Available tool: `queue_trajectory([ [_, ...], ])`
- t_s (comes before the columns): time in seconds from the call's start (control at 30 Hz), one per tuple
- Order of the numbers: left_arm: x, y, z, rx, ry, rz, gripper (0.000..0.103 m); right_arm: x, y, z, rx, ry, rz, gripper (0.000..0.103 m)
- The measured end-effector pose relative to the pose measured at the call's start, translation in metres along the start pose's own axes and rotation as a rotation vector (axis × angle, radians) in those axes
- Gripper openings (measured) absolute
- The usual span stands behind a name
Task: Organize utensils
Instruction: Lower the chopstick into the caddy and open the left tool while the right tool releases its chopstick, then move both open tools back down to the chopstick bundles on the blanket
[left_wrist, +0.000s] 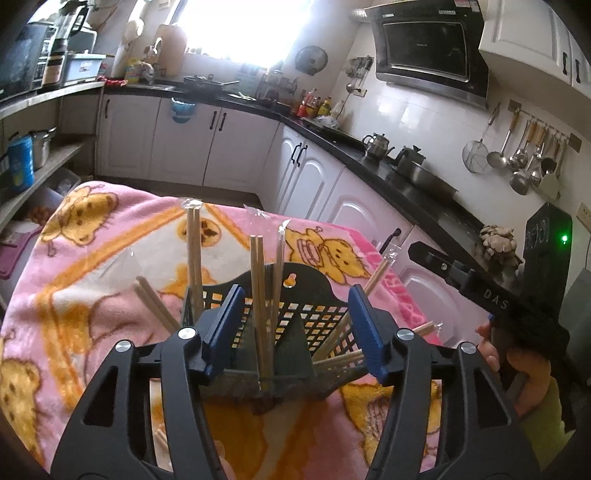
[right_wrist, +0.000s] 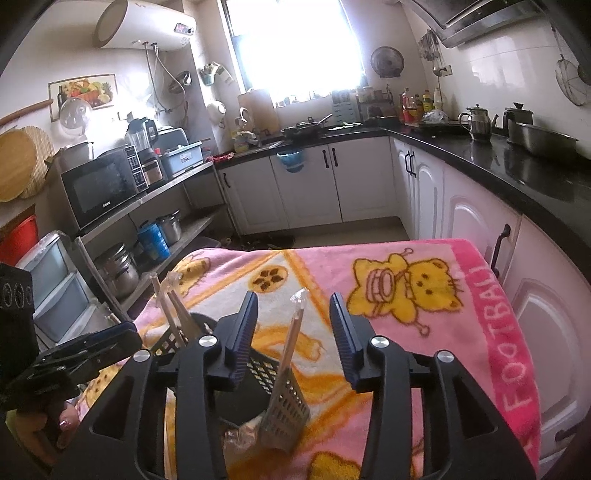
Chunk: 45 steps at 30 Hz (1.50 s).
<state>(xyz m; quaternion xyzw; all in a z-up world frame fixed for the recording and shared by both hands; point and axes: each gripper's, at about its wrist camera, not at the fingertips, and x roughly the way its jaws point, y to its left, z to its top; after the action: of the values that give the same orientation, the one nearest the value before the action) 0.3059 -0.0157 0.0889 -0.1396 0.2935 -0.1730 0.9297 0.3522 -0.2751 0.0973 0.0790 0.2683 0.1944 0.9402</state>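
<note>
Both tools (left_wrist: 293, 325) (right_wrist: 293, 338) part-open, empty; wrapped chopsticks (left_wrist: 260, 295) upright in basket (left_wrist: 306, 295) between fingers.

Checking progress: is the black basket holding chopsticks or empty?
Holding: several wrapped chopsticks stand inside the black basket, more leaning over its rim.

One basket (left_wrist: 310, 295), about seven chopstick pairs (left_wrist: 258, 280), one blanket (left_wrist: 110, 229).
</note>
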Motion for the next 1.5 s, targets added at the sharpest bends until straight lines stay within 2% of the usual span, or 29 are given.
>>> queue_trajectory([
  [0.2,-0.010,-0.003,-0.007,0.006,-0.005,0.005,0.071,-0.015,0.001,-0.006,0.000,-0.004,-0.001,0.049],
  [0.4,-0.019,-0.004,-0.016,0.011,-0.010,0.020,0.085,-0.033,0.006,-0.013,-0.016,-0.013,0.004,0.056],
  [0.5,-0.024,-0.004,-0.021,0.007,-0.013,0.027,0.087,-0.041,0.009,-0.019,-0.021,-0.011,0.007,0.058],
  [0.77,-0.035,0.000,-0.035,-0.007,-0.008,0.031,0.088,-0.057,0.014,-0.043,-0.017,0.011,0.002,0.064],
  [1.5,-0.057,0.000,-0.076,-0.019,0.008,0.049,0.088,-0.081,0.015,-0.099,-0.001,0.077,-0.007,0.064],
])
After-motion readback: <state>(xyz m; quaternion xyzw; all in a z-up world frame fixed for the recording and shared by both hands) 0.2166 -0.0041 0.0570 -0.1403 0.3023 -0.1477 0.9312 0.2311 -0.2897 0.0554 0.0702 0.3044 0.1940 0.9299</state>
